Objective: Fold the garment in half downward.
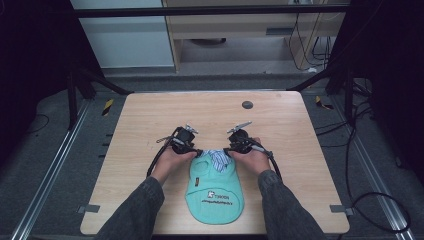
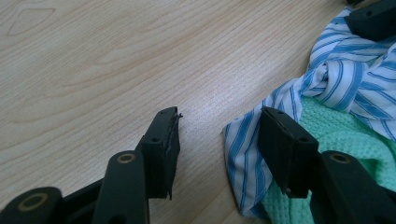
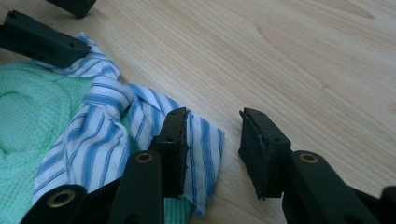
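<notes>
A mint-green waffle-knit garment (image 1: 215, 192) lies flat at the near edge of the light wooden table (image 1: 280, 125), printed with a small white logo and a dark line too small to read. At its far end, the blue-and-white striped collar (image 1: 218, 159) sits between the left gripper (image 1: 199, 152) and right gripper (image 1: 227, 150), both spread, pinching nothing

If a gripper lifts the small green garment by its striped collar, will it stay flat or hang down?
The green garment would likely droop: its waffle knit already bunches near the striped collar. It looks light and thin, lying flat on the table. It probably will not slip from the pads.
</notes>
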